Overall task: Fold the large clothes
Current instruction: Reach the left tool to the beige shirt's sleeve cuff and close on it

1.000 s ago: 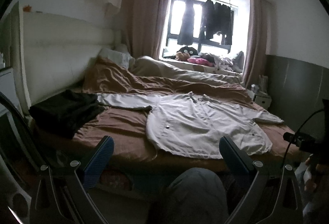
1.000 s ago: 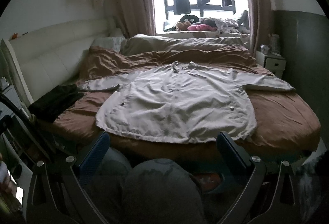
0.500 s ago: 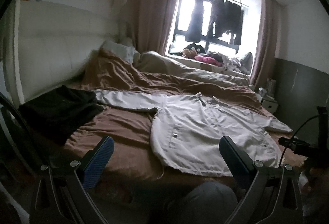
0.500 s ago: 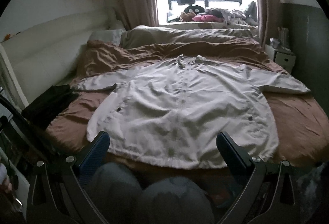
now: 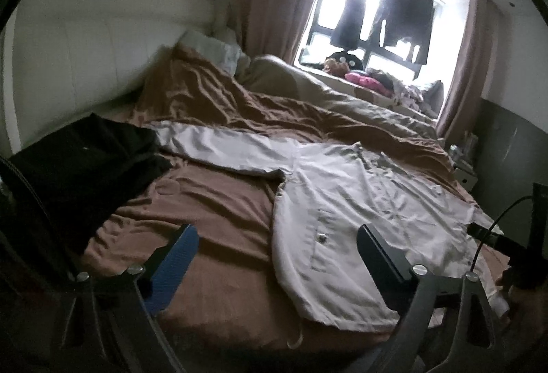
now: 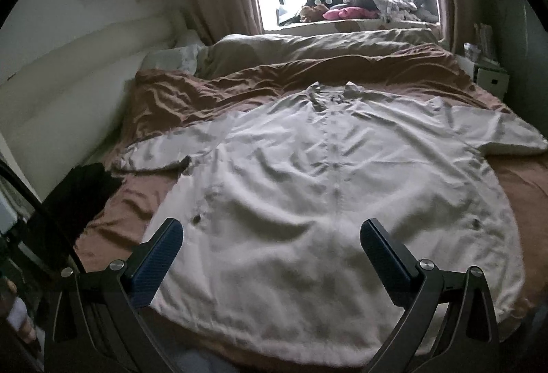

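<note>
A large white jacket lies flat, front up, on the brown bed cover, sleeves spread to both sides, hem toward me. In the left wrist view the jacket is to the right, its left sleeve reaching toward a dark garment. My right gripper is open and empty, hovering over the jacket's lower middle. My left gripper is open and empty above the bed's near edge, beside the jacket's left hem.
A black garment lies on the bed's left side. A rumpled brown and beige duvet is bunched at the far end. A padded white headboard runs along the left. A small white nightstand stands at the right.
Both grippers have moved forward and closer to the bed, so the jacket fills more of each view. My knees have dropped out of sight. Both grippers stay open.
</note>
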{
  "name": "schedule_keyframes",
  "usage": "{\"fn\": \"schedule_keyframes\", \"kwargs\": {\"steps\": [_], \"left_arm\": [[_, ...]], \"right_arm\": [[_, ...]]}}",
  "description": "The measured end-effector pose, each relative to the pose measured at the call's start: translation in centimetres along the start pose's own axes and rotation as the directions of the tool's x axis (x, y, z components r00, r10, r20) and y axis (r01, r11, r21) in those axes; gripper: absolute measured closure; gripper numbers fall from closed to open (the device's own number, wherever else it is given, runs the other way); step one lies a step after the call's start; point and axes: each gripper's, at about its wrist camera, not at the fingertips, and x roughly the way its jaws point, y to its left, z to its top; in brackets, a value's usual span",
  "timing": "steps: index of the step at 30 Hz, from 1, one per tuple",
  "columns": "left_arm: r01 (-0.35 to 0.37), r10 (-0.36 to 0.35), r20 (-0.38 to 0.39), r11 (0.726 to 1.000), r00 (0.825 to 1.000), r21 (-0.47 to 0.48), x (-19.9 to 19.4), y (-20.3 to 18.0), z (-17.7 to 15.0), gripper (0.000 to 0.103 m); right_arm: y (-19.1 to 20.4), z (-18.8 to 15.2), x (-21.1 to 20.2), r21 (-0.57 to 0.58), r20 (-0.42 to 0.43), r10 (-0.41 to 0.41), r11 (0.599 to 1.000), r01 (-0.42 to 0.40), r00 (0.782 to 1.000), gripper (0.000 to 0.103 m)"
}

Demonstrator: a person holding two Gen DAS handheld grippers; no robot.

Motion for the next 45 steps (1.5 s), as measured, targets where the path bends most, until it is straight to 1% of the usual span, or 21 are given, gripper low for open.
{"fn": "schedule_keyframes", "kwargs": {"steps": [3, 6, 10, 13, 15, 16, 18, 20, 21, 23, 25, 32, 34, 35, 37, 40, 43, 45], "left_arm": [[0.002, -0.002, -0.020, 1.000, 1.000, -0.023, 2.2, 1.1, 1.2, 0.018], [-0.006, 0.005, -0.032, 0.999, 0.999, -0.033, 4.1, 2.1, 2.4, 0.023], [-0.021, 0.019, -0.046, 0.999, 0.999, -0.043, 6.7, 3.5, 4.1, 0.028], [-0.027, 0.025, -0.056, 0.999, 0.998, -0.045, 8.7, 4.5, 5.4, 0.030], [-0.031, 0.028, -0.068, 0.999, 0.997, -0.044, 10.4, 5.1, 6.4, 0.032], [-0.030, 0.027, -0.073, 0.999, 0.997, -0.045, 11.1, 5.4, 6.8, 0.033], [-0.031, 0.026, -0.090, 0.998, 0.996, -0.052, 12.9, 6.1, 7.6, 0.035], [-0.022, 0.013, -0.109, 0.997, 0.994, -0.079, 14.8, 6.9, 8.3, 0.040], [-0.017, 0.005, -0.120, 0.996, 0.993, -0.093, 15.9, 7.3, 8.6, 0.042], [-0.020, 0.006, -0.139, 0.994, 0.990, -0.106, 17.7, 7.8, 9.2, 0.042], [-0.026, 0.008, -0.156, 0.993, 0.988, -0.116, 19.6, 8.3, 9.6, 0.042], [-0.077, 0.038, -0.211, 0.981, 0.977, -0.180, 25.5, 10.9, 10.5, 0.042], [-0.088, 0.043, -0.227, 0.977, 0.973, -0.194, 27.2, 11.5, 10.7, 0.042], [-0.095, 0.047, -0.238, 0.976, 0.970, -0.195, 28.1, 11.8, 10.7, 0.042], [-0.121, 0.067, -0.265, 0.973, 0.962, -0.194, 30.1, 12.2, 10.7, 0.042], [-0.141, 0.076, -0.296, 0.969, 0.952, -0.203, 32.6, 12.9, 10.3, 0.042], [-0.178, 0.106, -0.319, 0.962, 0.942, -0.206, 34.7, 13.5, 9.7, 0.042], [-0.202, 0.124, -0.333, 0.957, 0.935, -0.210, 36.1, 13.9, 9.5, 0.042]], "right_arm": [[-0.3, 1.1, 2.6, 0.037, -0.003, 0.021, 0.999, -0.021, 1.000, 0.000], [-0.4, 2.2, 5.3, 0.069, -0.012, 0.039, 0.997, -0.038, 0.999, 0.000], [-0.1, 3.6, 9.0, 0.083, -0.022, 0.067, 0.994, -0.064, 0.998, 0.000], [0.0, 4.2, 11.8, 0.089, -0.023, 0.113, 0.990, -0.110, 0.993, 0.000], [0.0, 4.3, 13.7, 0.095, -0.031, 0.141, 0.986, -0.137, 0.990, 0.005], [-0.1, 4.3, 14.8, 0.097, -0.043, 0.151, 0.984, -0.147, 0.988, 0.009], [-0.2, 4.2, 16.9, 0.099, -0.076, 0.156, 0.984, -0.148, 0.985, 0.014], [-0.4, 4.7, 18.5, 0.107, -0.102, 0.157, 0.984, -0.146, 0.982, 0.021], [-0.4, 5.1, 19.4, 0.115, -0.112, 0.161, 0.982, -0.148, 0.981, 0.022], [-0.1, 5.9, 21.1, 0.132, -0.132, 0.172, 0.979, -0.155, 0.976, 0.026], [0.4, 6.8, 22.4, 0.125, -0.152, 0.172, 0.980, -0.153, 0.973, 0.027], [2.0, 8.8, 26.9, 0.133, -0.188, 0.178, 0.979, -0.155, 0.966, 0.028], [2.3, 9.1, 28.4, 0.134, -0.197, 0.172, 0.980, -0.147, 0.965, 0.035], [2.5, 9.3, 29.1, 0.134, -0.203, 0.168, 0.981, -0.143, 0.965, 0.038], [2.8, 9.6, 30.7, 0.142, -0.215, 0.170, 0.980, -0.142, 0.962, 0.042], [2.8, 10.2, 32.5, 0.150, -0.225, 0.175, 0.978, -0.143, 0.958, 0.043], [2.8, 10.7, 34.5, 0.150, -0.237, 0.178, 0.978, -0.145, 0.955, 0.043], [2.7, 10.8, 35.7, 0.160, -0.251, 0.186, 0.976, -0.149, 0.950, 0.051]]}}
